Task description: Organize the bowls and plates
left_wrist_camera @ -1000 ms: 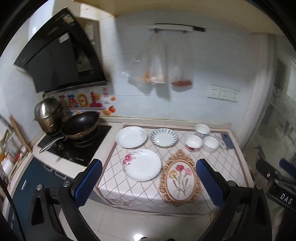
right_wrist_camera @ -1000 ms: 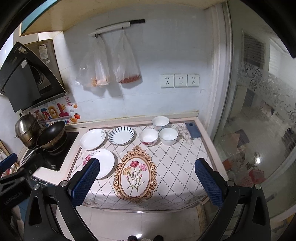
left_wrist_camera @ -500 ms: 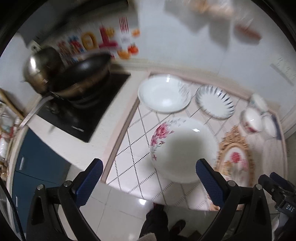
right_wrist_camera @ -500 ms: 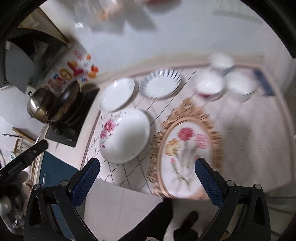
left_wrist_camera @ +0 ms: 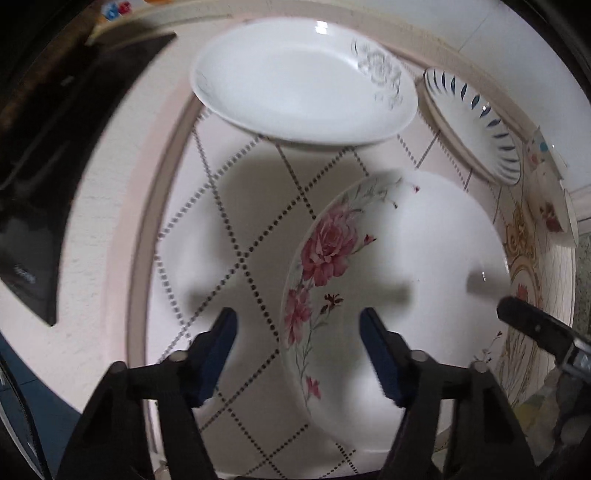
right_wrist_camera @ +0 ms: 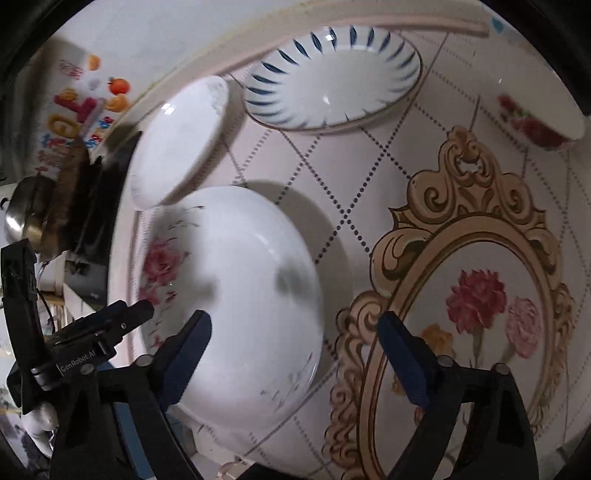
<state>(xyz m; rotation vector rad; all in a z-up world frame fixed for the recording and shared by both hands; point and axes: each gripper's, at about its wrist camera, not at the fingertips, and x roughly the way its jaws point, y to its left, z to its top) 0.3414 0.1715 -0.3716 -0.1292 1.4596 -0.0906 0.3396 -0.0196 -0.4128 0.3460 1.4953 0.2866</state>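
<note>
Left wrist view: the left gripper [left_wrist_camera: 297, 332], jaws apart and empty, tilts down over the counter; the rose plate [left_wrist_camera: 399, 295] lies at 3 o'clock.

Right wrist view: the right gripper [right_wrist_camera: 295, 339], jaws apart and empty, hovers low above that plate's 5 o'clock rim.

glossy ceramic rose plate [left_wrist_camera: 399, 273], shiny steel pot [right_wrist_camera: 26, 218]

White tiled wall [right_wrist_camera: 155, 33], diamond-patterned counter cover [left_wrist_camera: 236, 236]
</note>
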